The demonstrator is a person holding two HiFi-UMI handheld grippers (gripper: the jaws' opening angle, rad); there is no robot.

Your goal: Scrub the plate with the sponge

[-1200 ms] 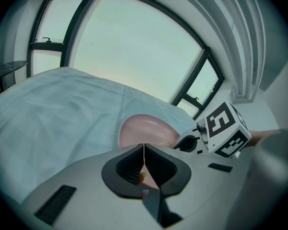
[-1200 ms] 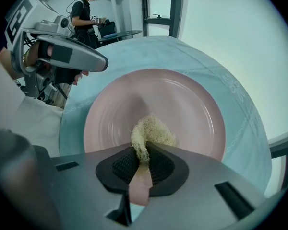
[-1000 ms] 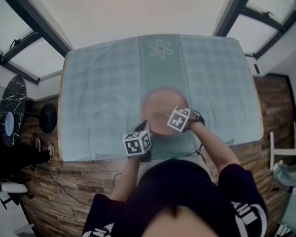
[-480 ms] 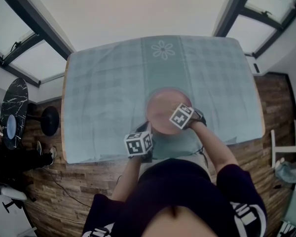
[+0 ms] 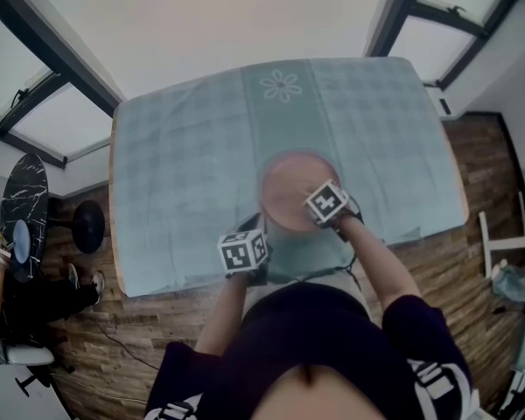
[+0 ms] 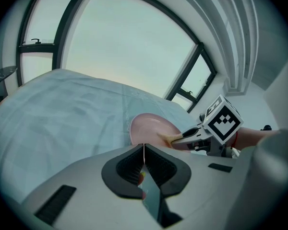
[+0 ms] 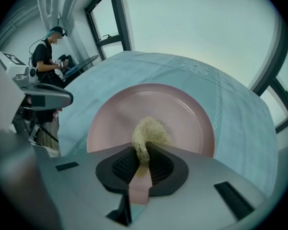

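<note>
A pink plate (image 5: 284, 175) (image 7: 182, 111) lies on the teal checked tablecloth near the table's front edge. My right gripper (image 5: 308, 192) (image 7: 143, 150) is over the plate's near part, shut on a straw-coloured fibrous sponge (image 7: 150, 131) that rests on the plate's middle. In the left gripper view the same sponge (image 6: 167, 139) pokes from the right gripper's fingertips (image 6: 185, 137) onto the plate (image 6: 151, 124). My left gripper (image 5: 254, 228) (image 6: 144, 146) stands at the plate's near-left rim with its jaws shut to a thin line. Whether it touches the rim is hidden.
The table (image 5: 184, 164) is wide, with a flower print (image 5: 281, 85) at its far side. Wooden floor surrounds it. A round black side table (image 5: 22, 208) and a seated person (image 7: 45, 51) are off to the left. A white chair (image 5: 507, 243) stands at the right.
My right gripper has slid the sponge slightly up and right across the plate. The left gripper has held its place, and the head view has shifted a little.
</note>
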